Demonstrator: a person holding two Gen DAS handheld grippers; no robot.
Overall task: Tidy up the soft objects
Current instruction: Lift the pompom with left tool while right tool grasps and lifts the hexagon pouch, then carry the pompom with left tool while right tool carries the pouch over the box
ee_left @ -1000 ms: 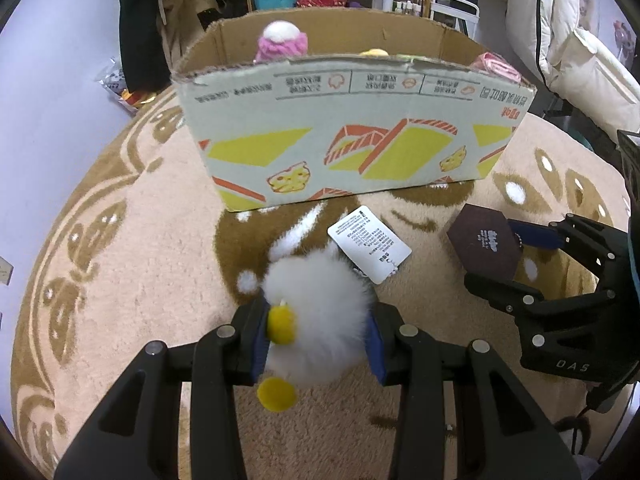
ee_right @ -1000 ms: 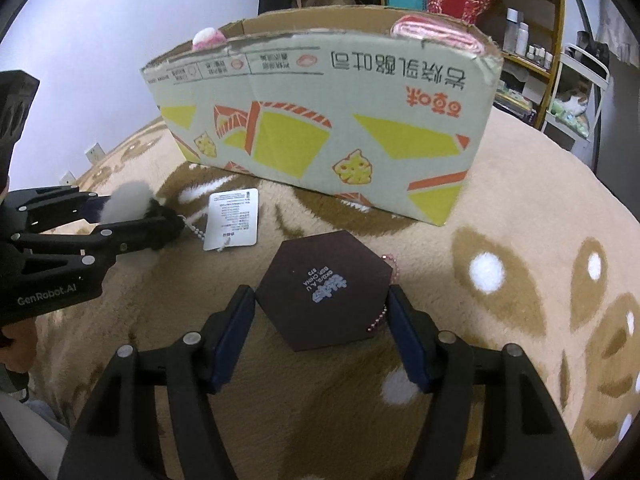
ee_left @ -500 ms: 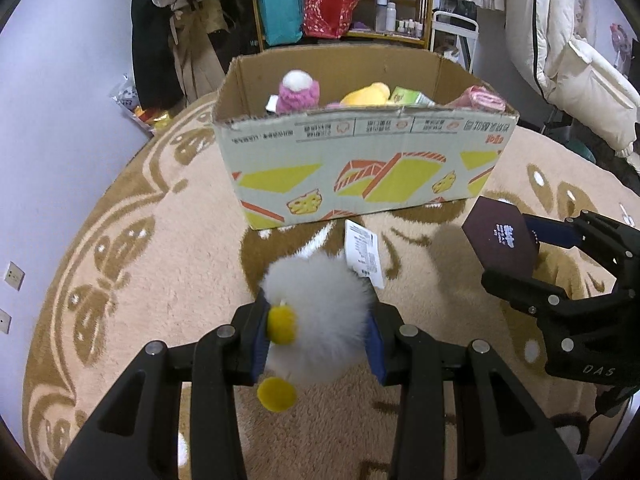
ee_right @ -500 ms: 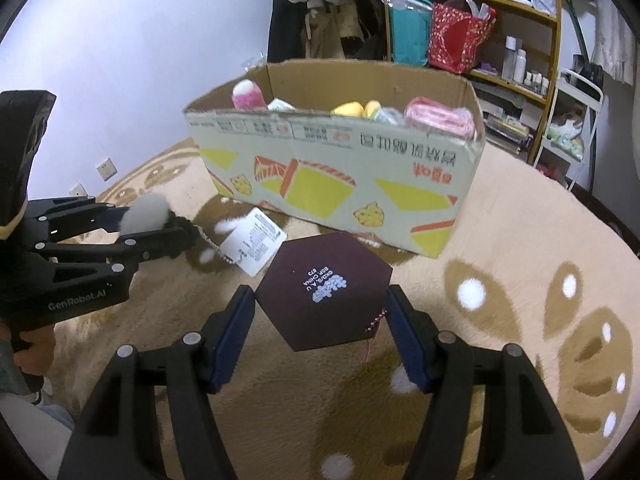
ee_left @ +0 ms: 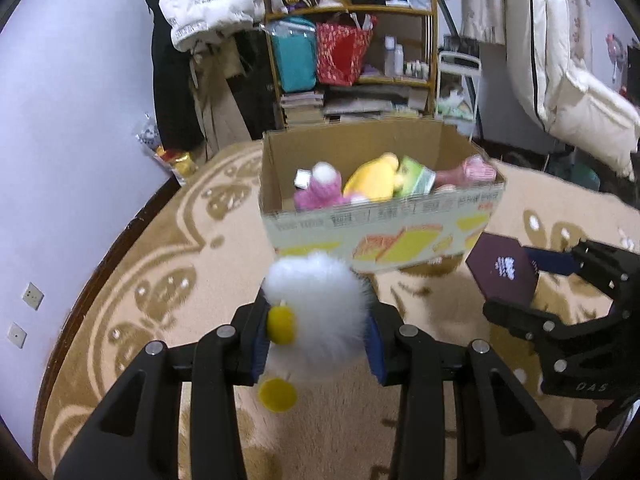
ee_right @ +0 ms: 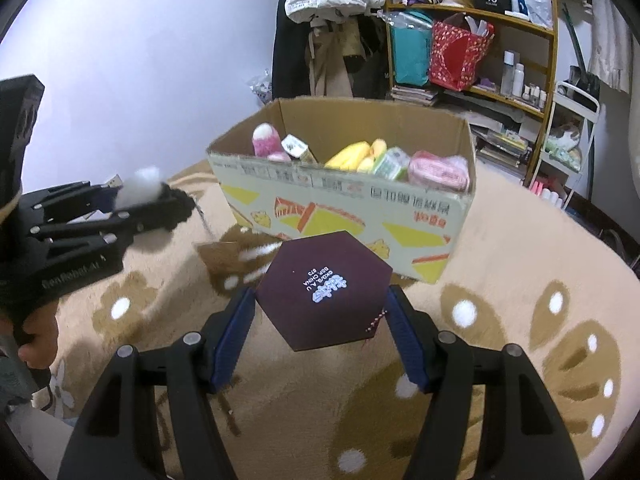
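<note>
Gripping a fluffy white plush toy (ee_left: 316,312) with yellow pom-poms, the left gripper (ee_left: 318,334) has both blue pads pressed into the fur and holds it clear above the beige patterned rug (ee_left: 152,264). From the right wrist view the same toy shows as a white tuft (ee_right: 142,184) at the tips of the left gripper (ee_right: 160,200), out at the left edge, with part of a hand (ee_right: 38,344) below it.

Ahead sits an open cardboard box (ee_left: 380,232) on the rug, toward its far edge. Inside lie a pink knitted toy (ee_left: 320,190), a yellow plush (ee_left: 372,180), a green packet (ee_left: 416,176) and a pink bundle (ee_left: 476,168) at the right end.

Further right, the right gripper (ee_right: 320,336) is clamped on a dark maroon hexagonal tag (ee_right: 324,292) with pale print, held above the rug just before the box's near wall; a beaded chain (ee_right: 376,320) hangs at its right edge.
</note>
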